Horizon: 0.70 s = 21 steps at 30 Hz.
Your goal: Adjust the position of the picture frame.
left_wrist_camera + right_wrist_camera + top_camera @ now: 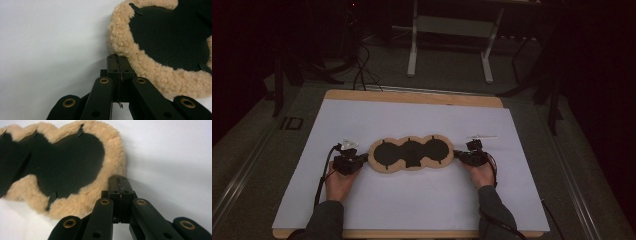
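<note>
A long three-lobed pad (411,152), black in the middle with a tan fleece rim, lies flat across the white table top. My left gripper (362,159) is at its left end, jaws shut. In the left gripper view the tip of that gripper (117,58) touches the fleece rim of the pad (160,75), with no fleece visible between the jaws. My right gripper (458,155) is at the pad's right end, also shut. In the right gripper view its tip (119,180) rests against the fleece edge of the pad (67,162). A hand holds each gripper.
A small clear object (347,143) lies just behind the left gripper. A thin pale stick (482,136) lies behind the right gripper. The white sheet (412,200) covers a wooden table. A metal frame (451,30) stands on the floor beyond it.
</note>
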{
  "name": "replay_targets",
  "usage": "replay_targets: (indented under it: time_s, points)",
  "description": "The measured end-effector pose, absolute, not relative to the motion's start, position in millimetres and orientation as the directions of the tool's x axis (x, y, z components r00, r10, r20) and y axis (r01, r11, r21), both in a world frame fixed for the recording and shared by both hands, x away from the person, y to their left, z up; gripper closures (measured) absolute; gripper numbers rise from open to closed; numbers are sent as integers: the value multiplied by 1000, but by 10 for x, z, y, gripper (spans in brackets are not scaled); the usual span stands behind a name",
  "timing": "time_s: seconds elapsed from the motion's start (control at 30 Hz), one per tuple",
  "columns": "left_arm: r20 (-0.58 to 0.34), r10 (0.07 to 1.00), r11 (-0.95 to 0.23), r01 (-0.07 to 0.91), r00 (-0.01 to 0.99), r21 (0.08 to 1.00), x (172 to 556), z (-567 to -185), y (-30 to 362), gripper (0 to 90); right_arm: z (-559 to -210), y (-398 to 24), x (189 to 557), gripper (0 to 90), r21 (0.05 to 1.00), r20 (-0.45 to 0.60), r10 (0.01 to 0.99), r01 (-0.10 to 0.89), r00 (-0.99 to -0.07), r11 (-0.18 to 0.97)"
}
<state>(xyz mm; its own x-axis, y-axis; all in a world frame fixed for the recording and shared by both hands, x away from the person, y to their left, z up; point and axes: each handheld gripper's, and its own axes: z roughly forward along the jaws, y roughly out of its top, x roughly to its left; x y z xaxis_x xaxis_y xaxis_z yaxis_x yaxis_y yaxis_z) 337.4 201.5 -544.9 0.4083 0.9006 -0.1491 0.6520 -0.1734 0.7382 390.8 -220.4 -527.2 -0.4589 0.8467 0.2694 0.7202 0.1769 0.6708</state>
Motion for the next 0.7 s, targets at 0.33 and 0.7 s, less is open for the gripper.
replay_targets:
  time_s: [0.33,0.7]
  points:
    - [-150,899,-173,648,412,742,3383,-5454,2018,900,-5151,-2110,4087,843,705,266,885,703,-383,92]
    - [-154,898,-169,648,411,743,3388,-5458,2021,900,-5180,-2081,4154,753,670,333,865,740,-375,63]
